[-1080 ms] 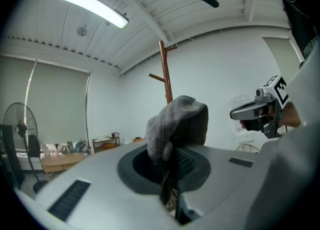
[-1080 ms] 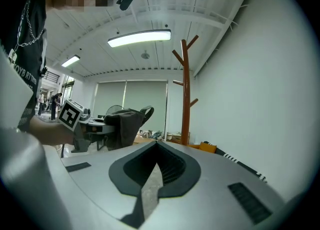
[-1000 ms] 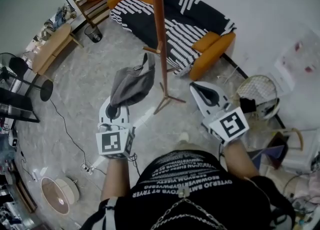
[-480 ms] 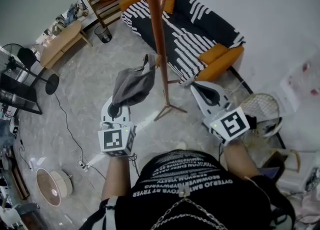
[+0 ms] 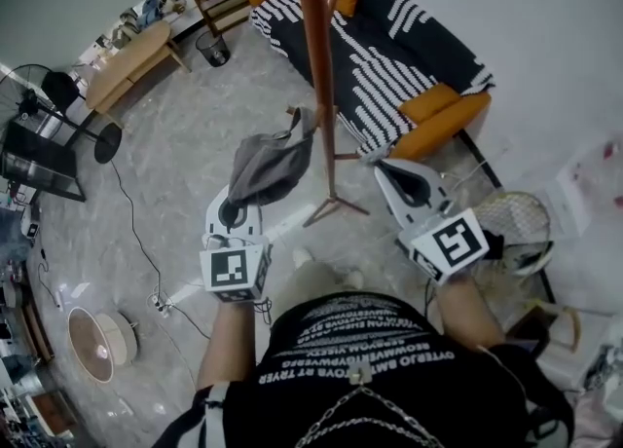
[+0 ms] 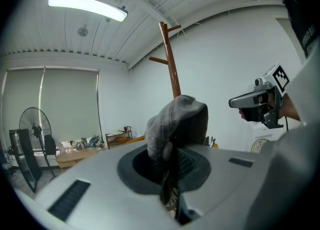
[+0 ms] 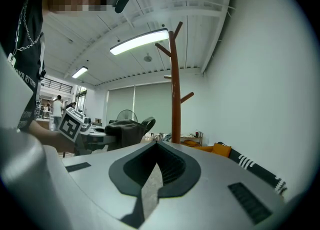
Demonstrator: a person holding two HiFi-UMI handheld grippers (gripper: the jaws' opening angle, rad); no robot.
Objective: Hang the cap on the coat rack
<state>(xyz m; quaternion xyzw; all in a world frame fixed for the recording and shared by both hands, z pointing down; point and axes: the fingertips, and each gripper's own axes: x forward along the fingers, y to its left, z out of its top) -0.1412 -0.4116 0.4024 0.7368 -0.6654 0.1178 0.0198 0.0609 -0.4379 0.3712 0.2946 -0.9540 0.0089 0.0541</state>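
The room had a grey marbled floor [image 5: 175, 144] and white walls, with a sofa [image 5: 389, 56] in orange, black and white stripes against the far wall.

The cap [image 5: 268, 168], grey and crumpled, was off the floor, in the air and on no peg. It was held by its lower edge, with the crown bulging upward. In the head view it sat just left of the rack [image 5: 316, 76], and its upper tip overlapped the brown pole; whether the two touched could not be told. In the left gripper view the cap covered the lower part of the pole.

The left gripper [image 5: 234, 212] had its fingers clamped on the cap's fabric, which bunched in the dark recess between them. Its marker cube [image 5: 234, 273] sat at the rear, near the person's forearm.

The right gripper [image 5: 391, 169] was on the other side of the pole, well apart from the cap. Its fingers were together with nothing between them. It carried a marker cube [image 5: 450, 242] of its own.

The rack stood on splayed feet [image 5: 331, 207] between the grippers and the sofa. Its pegs [image 7: 162, 49] branched off high on the pole.

Further left stood a wooden table [image 5: 131, 52], a bin [image 5: 212, 47] and a fan [image 5: 44, 95]. A cable [image 5: 131, 232] ran across the floor.
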